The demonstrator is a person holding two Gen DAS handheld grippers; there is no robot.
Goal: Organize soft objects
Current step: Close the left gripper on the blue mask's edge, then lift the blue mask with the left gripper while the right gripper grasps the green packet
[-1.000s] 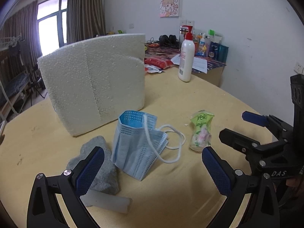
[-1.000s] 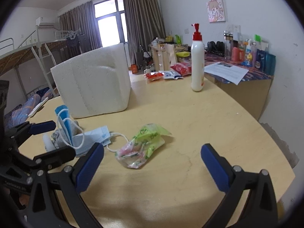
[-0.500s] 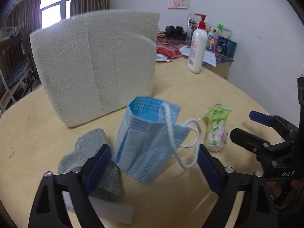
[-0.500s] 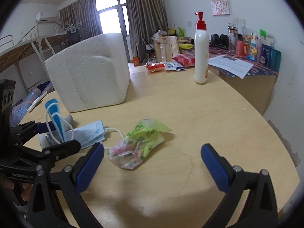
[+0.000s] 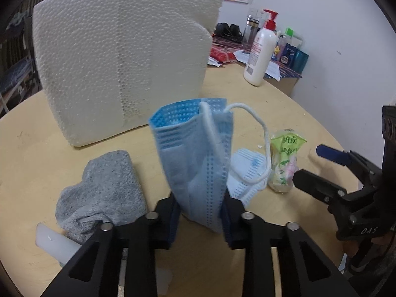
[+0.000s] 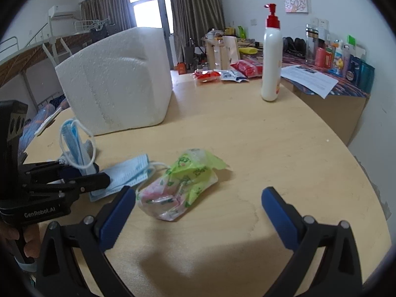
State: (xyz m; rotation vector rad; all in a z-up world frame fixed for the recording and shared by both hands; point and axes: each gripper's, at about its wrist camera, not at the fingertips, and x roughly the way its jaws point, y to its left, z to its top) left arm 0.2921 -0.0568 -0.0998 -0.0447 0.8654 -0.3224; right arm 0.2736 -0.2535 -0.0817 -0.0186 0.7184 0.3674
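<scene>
A blue face mask (image 5: 195, 163) stands upright between the pads of my left gripper (image 5: 199, 212), whose jaws are closing and pinch its lower part. The right wrist view shows the same mask (image 6: 74, 143) in the left gripper (image 6: 81, 170) at the left. A second, paler mask (image 5: 245, 170) lies flat on the table behind it. A grey sock (image 5: 106, 188) lies to the left. A green and pink plastic packet (image 6: 183, 183) lies just ahead of my right gripper (image 6: 198, 205), which stands open and empty.
A large white foam block (image 5: 123, 57) stands behind the masks. A white pump bottle (image 6: 272, 59) stands at the far side of the round wooden table (image 6: 247, 133), with snack packets beyond. A white translucent piece (image 5: 54, 242) lies under the sock's near end.
My left gripper moved forward and its jaws came together around the blue mask, folding it upright. The right gripper stayed open and edged slightly closer to the green packet.
</scene>
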